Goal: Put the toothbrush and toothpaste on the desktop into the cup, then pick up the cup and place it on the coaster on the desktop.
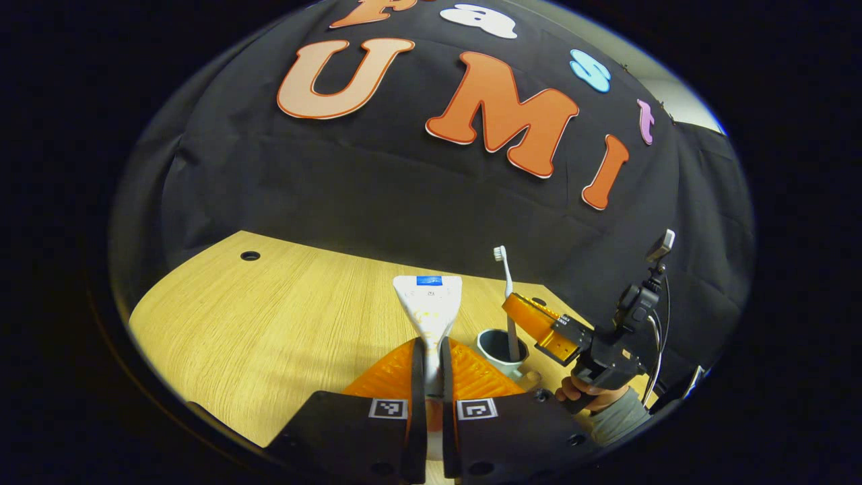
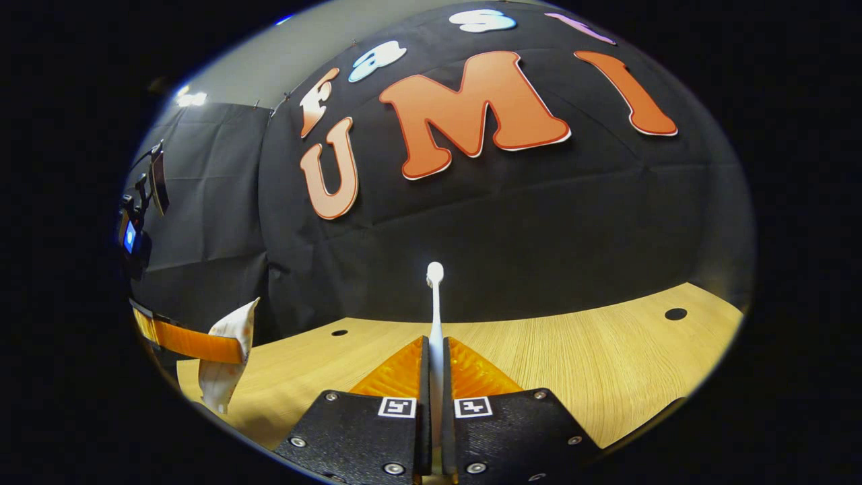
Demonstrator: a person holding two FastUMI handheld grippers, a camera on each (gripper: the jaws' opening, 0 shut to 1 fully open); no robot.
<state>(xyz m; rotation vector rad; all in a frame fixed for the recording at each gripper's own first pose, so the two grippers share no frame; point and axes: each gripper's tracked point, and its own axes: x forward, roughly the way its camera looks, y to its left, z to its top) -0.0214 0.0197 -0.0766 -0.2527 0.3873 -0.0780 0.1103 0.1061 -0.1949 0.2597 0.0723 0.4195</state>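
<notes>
Toothpaste [image 1: 428,303] pinched upright between closed fingers of left tool [image 1: 431,357], raised above bench [image 1: 283,323]; lower end hidden between fingers. Toothbrush [image 2: 436,316] clamped by right tool [image 2: 436,364], bristles up, handle base hidden. Left gripper view: brush tip over cup [image 1: 502,350], cup partly covered by right tool. Coaster hard to make out. Bench left side open.

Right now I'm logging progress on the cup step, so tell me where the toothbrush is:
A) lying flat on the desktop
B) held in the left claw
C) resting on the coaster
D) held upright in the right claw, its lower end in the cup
D: the toothbrush stands upright, clamped in the right claw, with its lower end dipping into the cup, while the left claw grips the toothpaste.
</notes>
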